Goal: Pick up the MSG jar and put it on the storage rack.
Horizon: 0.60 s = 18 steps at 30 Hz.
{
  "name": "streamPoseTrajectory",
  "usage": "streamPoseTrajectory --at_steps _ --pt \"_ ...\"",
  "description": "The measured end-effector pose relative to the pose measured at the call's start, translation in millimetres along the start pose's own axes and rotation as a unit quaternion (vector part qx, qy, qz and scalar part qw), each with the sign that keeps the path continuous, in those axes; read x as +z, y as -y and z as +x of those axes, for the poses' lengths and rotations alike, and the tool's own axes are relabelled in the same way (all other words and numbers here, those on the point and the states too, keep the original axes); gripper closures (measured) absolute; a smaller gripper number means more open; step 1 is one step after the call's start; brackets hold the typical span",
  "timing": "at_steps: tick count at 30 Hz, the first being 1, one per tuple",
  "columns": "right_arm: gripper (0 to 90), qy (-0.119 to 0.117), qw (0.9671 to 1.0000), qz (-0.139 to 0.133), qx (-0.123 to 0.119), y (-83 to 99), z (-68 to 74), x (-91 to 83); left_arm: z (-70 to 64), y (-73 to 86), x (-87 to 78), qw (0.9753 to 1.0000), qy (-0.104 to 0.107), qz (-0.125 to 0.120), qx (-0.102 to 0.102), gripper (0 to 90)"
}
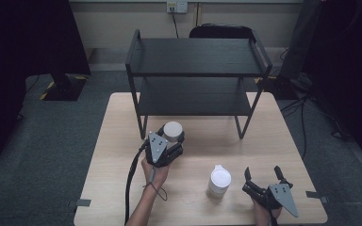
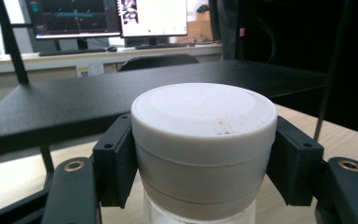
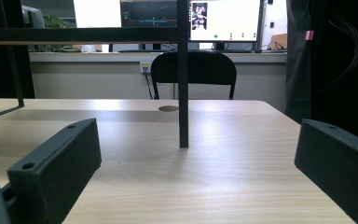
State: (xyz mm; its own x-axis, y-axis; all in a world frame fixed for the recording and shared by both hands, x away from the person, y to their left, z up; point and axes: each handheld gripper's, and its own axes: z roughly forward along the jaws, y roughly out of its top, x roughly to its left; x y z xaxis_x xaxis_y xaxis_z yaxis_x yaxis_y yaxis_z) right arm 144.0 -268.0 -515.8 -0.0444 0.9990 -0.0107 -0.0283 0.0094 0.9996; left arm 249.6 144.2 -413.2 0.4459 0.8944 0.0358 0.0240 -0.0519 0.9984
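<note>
High view: L gripper [image 1: 171, 139] clamps white-lidded jar [image 1: 172, 130].

Left gripper clamped, right gripper spread.
The left gripper [image 1: 169, 136] sits at centre frame in the high view, its forearm rising from the bottom edge, jaws pressed against both sides of a white-lidded jar [image 2: 204, 140]. The right gripper [image 1: 263, 173] rests at lower right, jaws wide apart with nothing between them.

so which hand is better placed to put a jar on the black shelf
Left. Its tongs are shut on the white-lidded jar, right in front of the black shelf. The right tongs are open and empty, beside the other jar and farther back.
</note>
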Motion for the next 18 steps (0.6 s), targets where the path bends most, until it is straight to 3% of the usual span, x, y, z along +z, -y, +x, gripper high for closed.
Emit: streamPoseTrajectory --at_steps 4,9,18 --pt "0.0 0.000 1.0000 0.000 0.000 0.0 0.0 0.0 1.2 -11.6 -3.6 0.9998 0.016 -0.005 0.011 34.2" --pt "0.0 0.000 1.0000 0.000 0.000 0.0 -0.1 0.0 7.8 -25.7 -7.2 0.9993 0.034 -0.012 0.003 34.2" --pt "0.0 0.000 1.0000 0.000 0.001 0.0 -0.3 0.0 24.2 -51.3 -11.2 0.9972 0.070 -0.026 0.004 34.2"
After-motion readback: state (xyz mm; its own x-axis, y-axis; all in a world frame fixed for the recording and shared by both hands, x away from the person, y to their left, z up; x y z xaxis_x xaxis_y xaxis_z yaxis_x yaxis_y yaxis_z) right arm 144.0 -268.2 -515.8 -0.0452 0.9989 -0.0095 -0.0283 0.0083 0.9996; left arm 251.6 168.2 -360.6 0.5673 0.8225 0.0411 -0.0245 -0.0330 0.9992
